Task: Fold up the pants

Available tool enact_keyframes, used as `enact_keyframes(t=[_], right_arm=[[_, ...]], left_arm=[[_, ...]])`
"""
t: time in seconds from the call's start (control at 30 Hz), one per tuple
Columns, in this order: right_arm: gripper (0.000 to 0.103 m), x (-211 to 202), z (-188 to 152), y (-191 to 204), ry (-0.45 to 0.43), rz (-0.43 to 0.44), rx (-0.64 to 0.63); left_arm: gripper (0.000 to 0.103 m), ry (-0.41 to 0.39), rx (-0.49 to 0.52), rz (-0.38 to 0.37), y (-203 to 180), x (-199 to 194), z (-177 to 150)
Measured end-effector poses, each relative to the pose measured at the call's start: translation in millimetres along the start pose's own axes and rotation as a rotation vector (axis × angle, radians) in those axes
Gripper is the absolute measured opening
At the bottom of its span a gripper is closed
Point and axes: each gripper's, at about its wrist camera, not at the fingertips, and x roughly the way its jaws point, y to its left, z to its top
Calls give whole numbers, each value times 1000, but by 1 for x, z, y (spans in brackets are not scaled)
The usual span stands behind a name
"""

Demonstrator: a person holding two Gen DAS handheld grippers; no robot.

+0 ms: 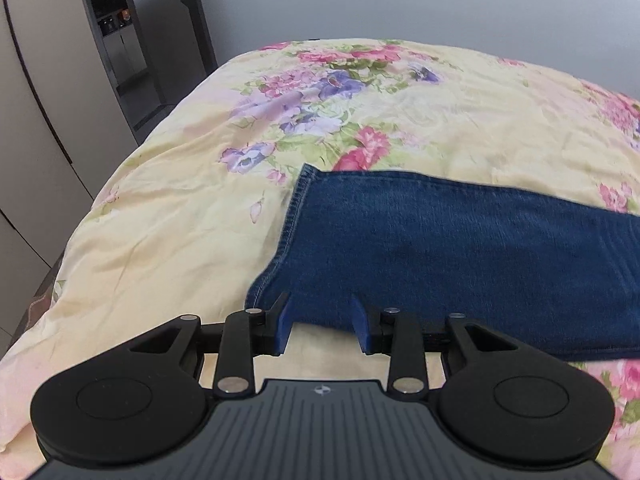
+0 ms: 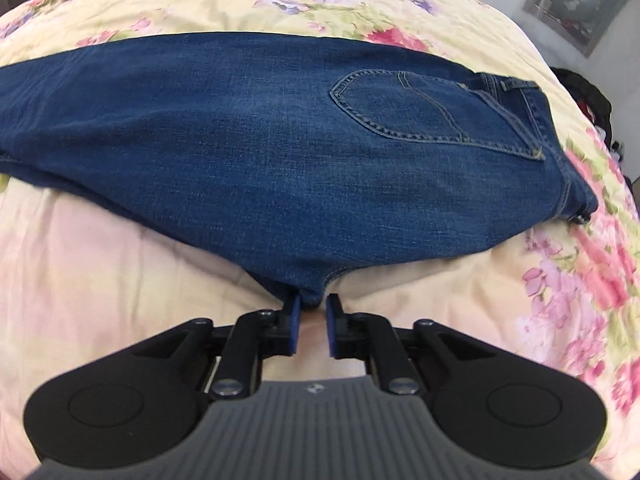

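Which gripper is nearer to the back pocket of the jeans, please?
Right. The right gripper pinches the jeans' near edge below the back pocket; the left gripper is at the leg hem end.

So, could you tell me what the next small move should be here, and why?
Probably close the left hand-held gripper on the jeans hem edge: its jaws straddle the denim with gaps showing, while the right hand-held gripper already pinches the near edge.

Two close downward wrist views, shared jeans [image 1: 460, 248]
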Motion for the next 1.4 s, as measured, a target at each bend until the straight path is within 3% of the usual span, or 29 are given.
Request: enact_keyframes(t=[0.07, 0.13, 0.23, 0.5, 0.53, 0.63, 0.73, 0.87, 1.0, 1.1, 1.23, 1.33, 1.4], right_arm=[[24, -10, 2, -7, -13, -9, 11], [24, -17, 9, -16, -43, -47, 37], [32, -15, 28, -32, -91, -77, 80], [33, 32, 84, -46, -157, -145, 148], [33, 36, 89, -44, -166, -154, 146], [33, 50, 103, -40, -172, -188, 128], [33, 58, 108, -34, -192, -216, 104], [33, 62, 107, -31, -212, -241, 98], [33, 58, 103, -30, -231, -264, 81], [33, 57, 101, -33, -230, -275, 83], [33, 59, 97, -39, -207, -274, 105], [35, 56, 93, -39, -208, -263, 96], [35, 53, 91, -37, -207, -255, 86]], left_arm=[[49, -15, -47, -36, 7, 8, 13], [57, -32, -74, -62, 10, 23, 26], [58, -33, -100, -65, 12, 52, 42], [58, -20, -200, -87, 31, 124, 69], [55, -10, -197, -85, 31, 130, 71], [35, 12, -175, -100, 28, 142, 73], [12, -15, -124, -76, 22, 140, 72], [7, -78, -52, -17, 8, 122, 72], [6, -166, -16, 14, 1, 104, 87], [6, -153, 29, 48, -8, 115, 95], [7, -68, 45, 78, -16, 147, 86], [23, -64, 52, 114, -17, 148, 76], [27, -80, 58, 137, -15, 136, 74]])
